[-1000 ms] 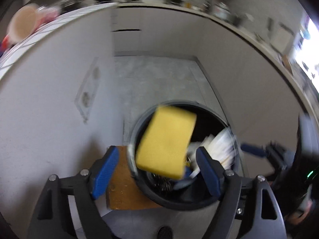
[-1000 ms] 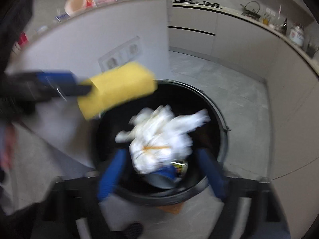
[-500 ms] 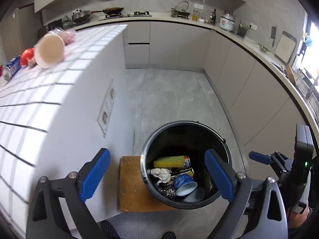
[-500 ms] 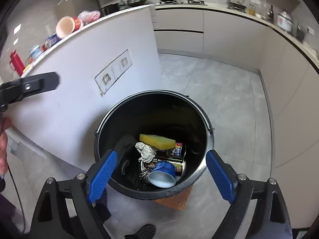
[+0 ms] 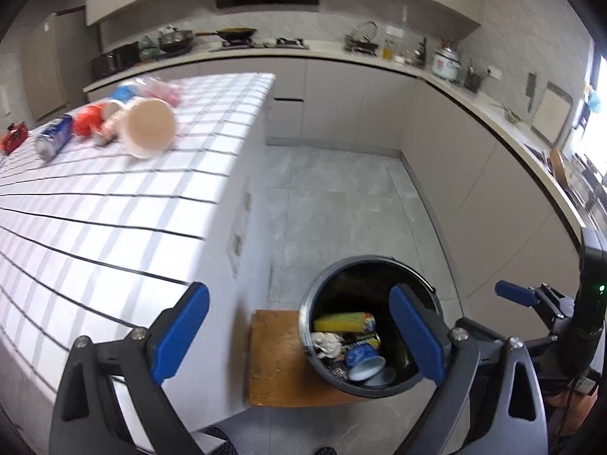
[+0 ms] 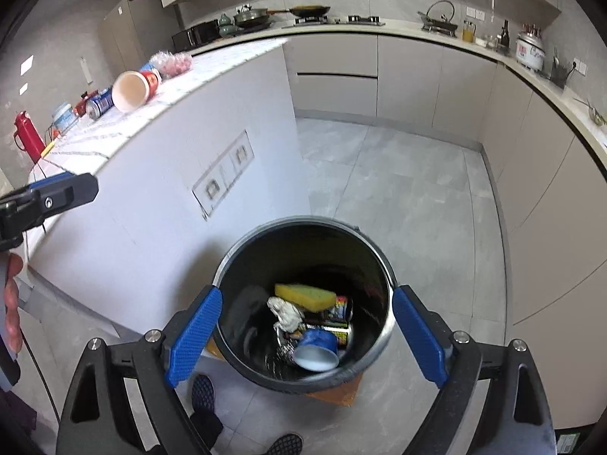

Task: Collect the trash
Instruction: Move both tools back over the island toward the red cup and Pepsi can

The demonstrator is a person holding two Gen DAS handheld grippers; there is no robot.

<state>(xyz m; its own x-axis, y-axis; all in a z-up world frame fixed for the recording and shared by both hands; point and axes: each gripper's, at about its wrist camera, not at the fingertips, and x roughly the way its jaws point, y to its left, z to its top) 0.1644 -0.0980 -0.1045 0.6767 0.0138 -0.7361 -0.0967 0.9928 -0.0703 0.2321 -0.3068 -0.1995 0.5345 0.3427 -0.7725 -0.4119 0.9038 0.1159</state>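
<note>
Above the black bin (image 6: 303, 303), both the left gripper (image 5: 299, 335) and right gripper (image 6: 305, 335) gape empty, since sponge (image 6: 305, 295) and tissue (image 6: 284, 313) lie inside; more trash (image 5: 110, 121) waits far left on the counter (image 5: 114, 204).

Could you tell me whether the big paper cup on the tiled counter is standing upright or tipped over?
Tipped over. The paper cup lies on its side on the tiled counter, its open mouth facing the cameras, beside a can that also lies flat.

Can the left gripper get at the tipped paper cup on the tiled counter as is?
Probably yes. The left gripper is open and empty, and the paper cup lies on the counter with bare tiles before it.
</note>
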